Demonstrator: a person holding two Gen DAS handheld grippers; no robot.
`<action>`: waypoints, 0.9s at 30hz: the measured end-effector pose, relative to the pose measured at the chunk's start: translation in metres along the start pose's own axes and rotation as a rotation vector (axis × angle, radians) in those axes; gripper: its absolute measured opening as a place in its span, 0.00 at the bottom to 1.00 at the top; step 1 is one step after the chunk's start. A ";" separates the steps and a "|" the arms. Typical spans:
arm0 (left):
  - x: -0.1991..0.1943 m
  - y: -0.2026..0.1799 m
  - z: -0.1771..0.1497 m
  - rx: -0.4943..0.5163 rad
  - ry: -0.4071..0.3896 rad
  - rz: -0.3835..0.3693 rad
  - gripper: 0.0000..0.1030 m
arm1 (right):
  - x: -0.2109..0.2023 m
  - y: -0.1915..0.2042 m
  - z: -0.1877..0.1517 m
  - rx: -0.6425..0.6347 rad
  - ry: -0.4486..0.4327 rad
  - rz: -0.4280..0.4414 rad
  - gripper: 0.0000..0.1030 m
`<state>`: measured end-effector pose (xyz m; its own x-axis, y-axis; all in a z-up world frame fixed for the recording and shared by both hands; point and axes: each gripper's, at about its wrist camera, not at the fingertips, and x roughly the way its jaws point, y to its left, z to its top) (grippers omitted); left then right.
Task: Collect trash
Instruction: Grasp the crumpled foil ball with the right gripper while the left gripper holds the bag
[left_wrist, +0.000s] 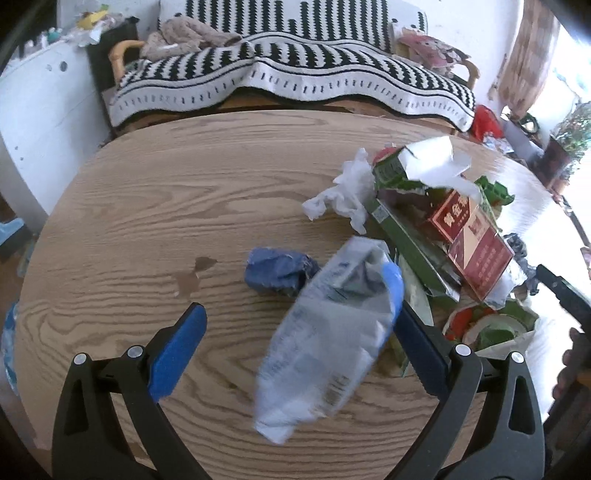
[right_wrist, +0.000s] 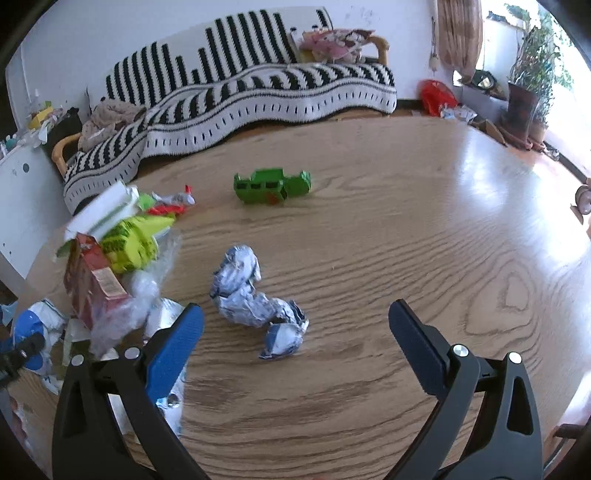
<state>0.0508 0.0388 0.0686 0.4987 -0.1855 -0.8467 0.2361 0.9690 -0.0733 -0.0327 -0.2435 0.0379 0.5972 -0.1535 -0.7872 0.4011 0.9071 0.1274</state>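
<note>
In the left wrist view my left gripper (left_wrist: 295, 291) is open, jaws wide apart. A blurred silver-white wrapper (left_wrist: 325, 332) hangs between them, touching the right fingertip (left_wrist: 395, 280). A crumpled blue wrapper (left_wrist: 277, 271) lies just ahead on the wooden table (left_wrist: 147, 221). Beyond it are a white tissue (left_wrist: 343, 192) and a pile with a green carton (left_wrist: 402, 240) and red cigarette boxes (left_wrist: 476, 251). My right gripper (right_wrist: 295, 308) is open and empty above a crumpled white-and-blue wrapper (right_wrist: 255, 295). The same pile shows left, with a red box (right_wrist: 92, 280) and a yellow-green pack (right_wrist: 133, 240).
A green plastic toy truck (right_wrist: 273, 186) lies farther back on the table. Behind the table stands a sofa under a black-and-white striped blanket (right_wrist: 258, 92). A white cabinet (left_wrist: 44, 122) is at the left, potted plants (right_wrist: 532, 74) at the right. A small wet stain (left_wrist: 192, 275) marks the tabletop.
</note>
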 end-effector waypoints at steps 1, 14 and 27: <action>0.000 0.006 0.000 0.005 0.015 -0.048 0.94 | 0.000 -0.002 0.000 0.004 0.004 0.012 0.94; 0.000 0.001 -0.020 0.080 0.029 -0.064 0.94 | 0.009 0.009 -0.003 -0.165 0.030 0.040 0.94; 0.004 -0.006 -0.026 0.072 0.052 -0.137 0.54 | 0.032 0.015 0.013 -0.202 0.041 0.092 0.46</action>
<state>0.0301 0.0367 0.0520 0.4143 -0.3042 -0.8578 0.3592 0.9206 -0.1530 0.0014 -0.2402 0.0226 0.5940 -0.0545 -0.8026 0.1965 0.9773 0.0791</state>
